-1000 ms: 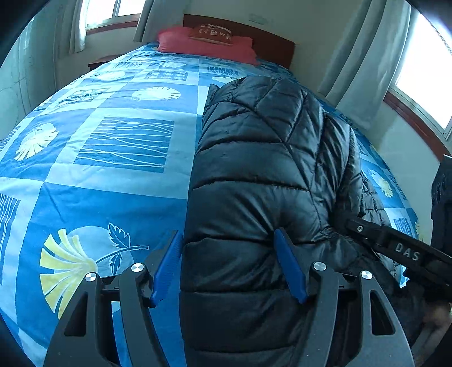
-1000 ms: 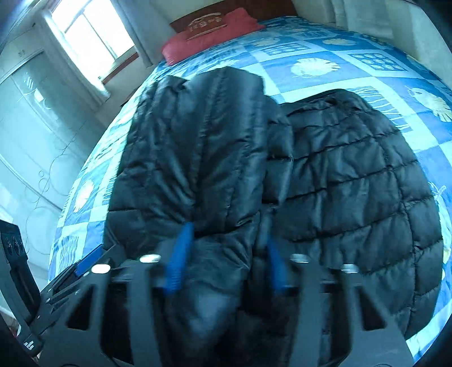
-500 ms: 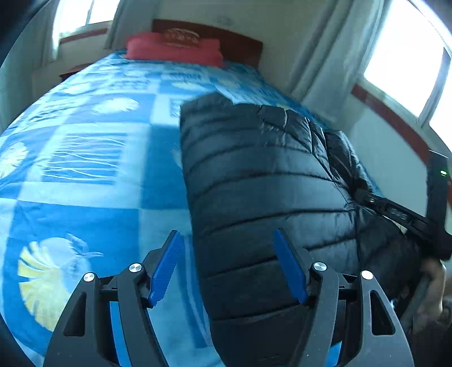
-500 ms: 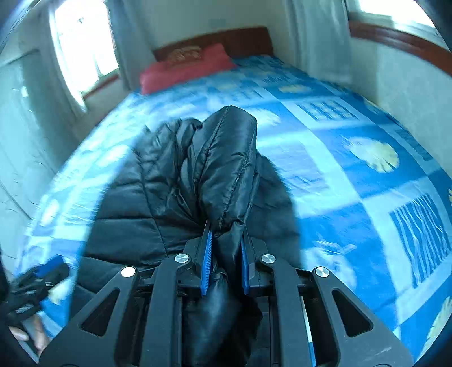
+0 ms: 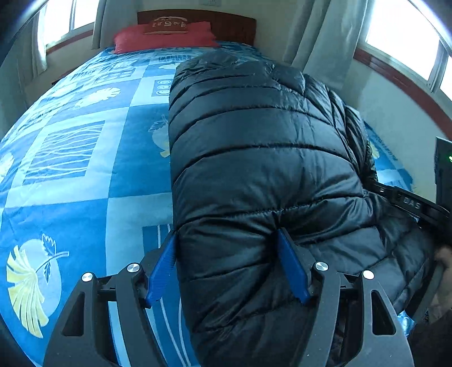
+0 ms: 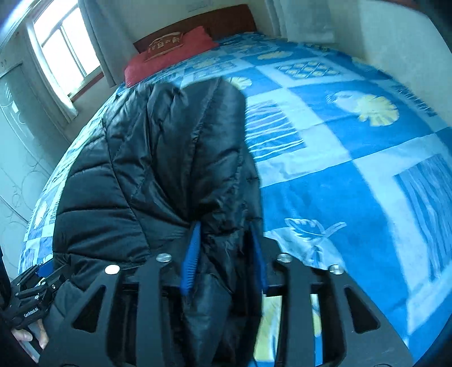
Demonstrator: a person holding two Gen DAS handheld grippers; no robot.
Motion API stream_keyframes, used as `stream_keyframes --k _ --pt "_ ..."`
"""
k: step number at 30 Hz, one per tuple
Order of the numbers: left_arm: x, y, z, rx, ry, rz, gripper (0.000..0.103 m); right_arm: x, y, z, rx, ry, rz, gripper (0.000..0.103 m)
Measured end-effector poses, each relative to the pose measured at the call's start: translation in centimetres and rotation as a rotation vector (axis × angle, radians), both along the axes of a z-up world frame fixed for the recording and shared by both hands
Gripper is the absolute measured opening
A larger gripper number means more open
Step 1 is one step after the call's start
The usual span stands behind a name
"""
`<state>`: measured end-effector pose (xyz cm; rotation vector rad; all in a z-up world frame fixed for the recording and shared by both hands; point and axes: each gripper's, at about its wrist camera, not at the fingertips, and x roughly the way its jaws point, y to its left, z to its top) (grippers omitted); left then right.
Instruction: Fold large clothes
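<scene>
A black quilted puffer jacket [image 5: 254, 158] lies lengthwise on the blue patterned bed [image 5: 84, 158], folded over on itself. My left gripper [image 5: 226, 254] stands wide, with the jacket's near hem bulging between its blue pads; the left pad touches the fabric edge. My right gripper [image 6: 226, 248] holds a gathered fold of the jacket [image 6: 175, 158] between its blue pads at the jacket's right edge. The right gripper's body shows at the far right of the left wrist view [image 5: 412, 201].
A red pillow [image 5: 163, 36] lies against the wooden headboard [image 5: 226, 22] at the far end. Curtained windows [image 6: 62, 50] flank the bed. A white wall [image 5: 395, 118] runs close along the right side. Blue bedspread [image 6: 353, 169] lies open right of the jacket.
The right gripper closed on a fold of the jacket and drew it leftwards; its jaws now stand a little wider. The left gripper pushed forward onto the jacket's near hem.
</scene>
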<state>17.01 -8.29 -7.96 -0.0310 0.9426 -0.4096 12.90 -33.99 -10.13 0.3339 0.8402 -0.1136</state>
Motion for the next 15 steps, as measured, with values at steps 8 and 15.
stream_keyframes --k 8,15 --pt "-4.2 1.7 3.5 -0.018 -0.137 0.012 0.069 -7.2 4.7 6.2 -0.104 -0.13 0.065 0.037" --pt "-2.8 -0.1 1.0 -0.021 -0.041 -0.032 0.069 -7.8 8.0 2.3 -0.14 -0.007 0.186 0.026"
